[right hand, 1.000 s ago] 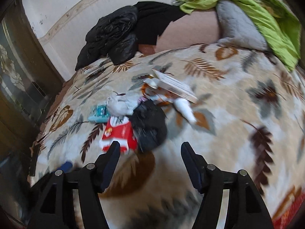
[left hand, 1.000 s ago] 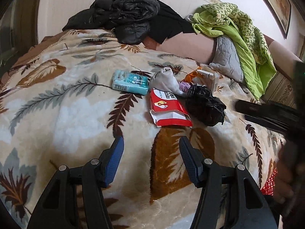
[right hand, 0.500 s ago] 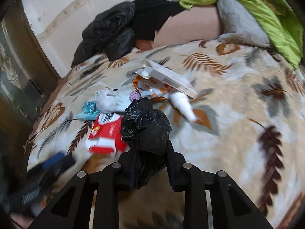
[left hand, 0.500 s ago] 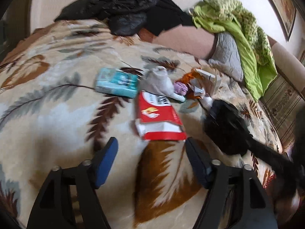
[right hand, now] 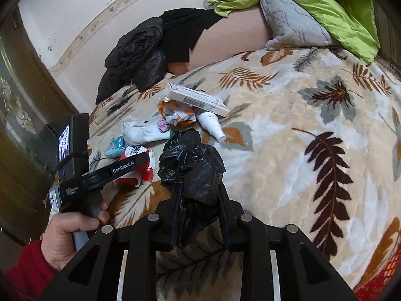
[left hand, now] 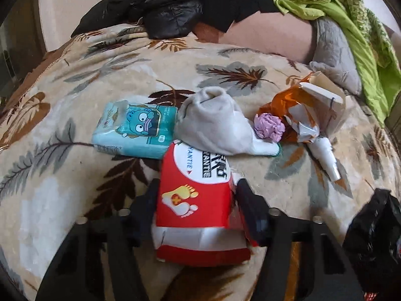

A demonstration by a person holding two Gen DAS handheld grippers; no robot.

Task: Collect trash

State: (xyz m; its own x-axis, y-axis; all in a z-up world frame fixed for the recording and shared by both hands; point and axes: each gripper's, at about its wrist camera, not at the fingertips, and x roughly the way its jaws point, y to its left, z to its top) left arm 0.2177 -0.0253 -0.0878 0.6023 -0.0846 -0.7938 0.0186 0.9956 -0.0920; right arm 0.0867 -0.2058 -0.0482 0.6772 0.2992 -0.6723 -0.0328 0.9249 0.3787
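Trash lies in a loose cluster mid-blanket [left hand: 75,175], toward the pillow end of the bed, well clear of the near edge.

Right gripper [right hand: 198,213]: fingers drawn together, clamped on the gathered neck of a crumpled black plastic bag [right hand: 193,165]. Bag is bunched above the pads, not hanging open. Judgement: this is the collecting bag, held by its neck so it can be carried alongside while the other hand fetches items.

Left gripper [left hand: 196,200]: jaws closing, one on each long side of the red packet [left hand: 193,200], which sits between them at its near end. Pads look at or very near the packet's edges; firm pressure not confirmed. The packet's far end is tucked under a white sock [left hand: 215,128], so lifting may drag the sock.

Beside the packet, toward the left edge of the blanket: teal tissue pack [left hand: 136,130]. On the sock's other side: crumpled purple paper [left hand: 269,128], orange wrapper [left hand: 285,105], white carton [left hand: 323,97], small white bottle [left hand: 325,155].

View differences: the left wrist view gives the packet's print and the jaw placement on it; the bag shows only as a dark mass at its lower right. The right wrist view shows the person's left hand [right hand: 67,235] in a red sleeve around the left gripper's handle, and the clamp on the bag's neck, neither visible from the left.
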